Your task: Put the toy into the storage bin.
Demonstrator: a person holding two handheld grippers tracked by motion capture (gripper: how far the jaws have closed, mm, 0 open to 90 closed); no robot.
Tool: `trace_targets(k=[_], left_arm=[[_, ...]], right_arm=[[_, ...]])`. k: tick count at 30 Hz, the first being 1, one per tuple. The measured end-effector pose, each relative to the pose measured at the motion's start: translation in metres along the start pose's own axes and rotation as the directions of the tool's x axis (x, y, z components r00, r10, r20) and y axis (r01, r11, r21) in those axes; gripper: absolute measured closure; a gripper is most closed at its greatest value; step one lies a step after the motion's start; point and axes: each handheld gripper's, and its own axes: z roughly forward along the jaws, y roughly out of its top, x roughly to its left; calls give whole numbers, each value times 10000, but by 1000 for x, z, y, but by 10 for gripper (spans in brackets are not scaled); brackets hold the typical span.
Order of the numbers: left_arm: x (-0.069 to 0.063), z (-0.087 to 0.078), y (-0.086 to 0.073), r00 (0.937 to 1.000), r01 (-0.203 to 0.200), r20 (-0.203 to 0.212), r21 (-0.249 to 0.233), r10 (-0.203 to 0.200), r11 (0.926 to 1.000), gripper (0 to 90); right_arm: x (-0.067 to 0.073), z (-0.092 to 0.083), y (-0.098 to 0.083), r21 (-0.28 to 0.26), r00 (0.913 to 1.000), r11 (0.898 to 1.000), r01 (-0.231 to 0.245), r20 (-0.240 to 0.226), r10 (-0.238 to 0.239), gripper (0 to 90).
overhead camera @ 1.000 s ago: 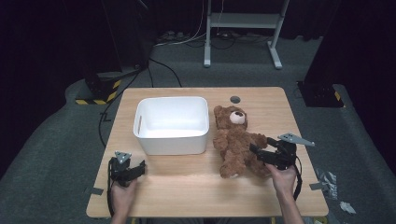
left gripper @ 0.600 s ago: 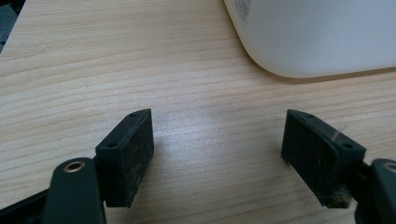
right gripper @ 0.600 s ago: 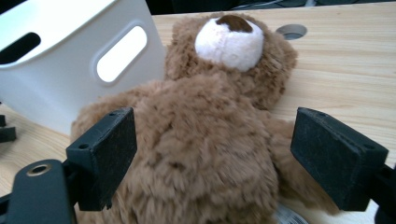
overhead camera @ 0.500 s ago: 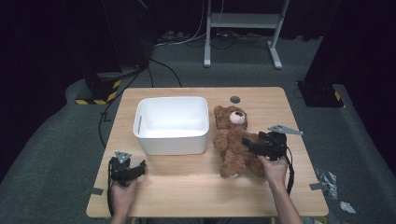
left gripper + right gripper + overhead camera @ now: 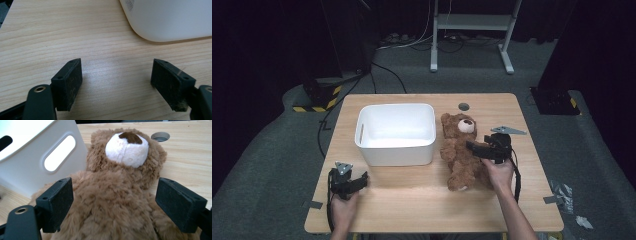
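Note:
A brown teddy bear (image 5: 460, 150) lies on its back on the wooden table (image 5: 422, 202), right of a white plastic bin (image 5: 395, 132). My right gripper (image 5: 475, 148) is open, its jaws spread to either side of the bear's chest (image 5: 112, 202), the white muzzle (image 5: 127, 149) just beyond. My left gripper (image 5: 357, 183) is open low over bare wood (image 5: 115, 75) at the front left, with nothing between its jaws. A rounded corner of the bin (image 5: 170, 17) lies just ahead of it.
A round grey cable hole (image 5: 463, 106) sits in the table behind the bear's head. The bin's oval handle slot (image 5: 59, 152) faces the bear. Dark floor, cables and a white stand (image 5: 472, 30) lie beyond the table.
My right gripper has moved forward and left from the table's right side onto the bear's torso. The left gripper has stayed where it was.

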Motion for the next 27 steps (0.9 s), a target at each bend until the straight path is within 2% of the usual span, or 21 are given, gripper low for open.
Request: trace_targets(k=[12,18,20,25,27], left_arm=[[0,0,0,10000,36,-13,-30,-36,10000,250],[-1,0,0,10000,39,-15,-29,-39,10000,250],[-1,0,0,10000,36,-18,-29,-36,10000,250],[-1,0,0,10000,37,-22,-27,-37,10000,250],[-1,0,0,10000,41,-20,-28,-41,10000,250]], right_arm=[[1,18,11,386,9996,9992,82,280,-93,146],[1,23,17,539,9993,9983,211,305,-228,147],[1,24,18,528,9995,9985,110,285,-125,147],[1,30,20,831,9993,9963,232,272,-256,147],[1,32,21,761,9992,9969,201,326,-226,149]])
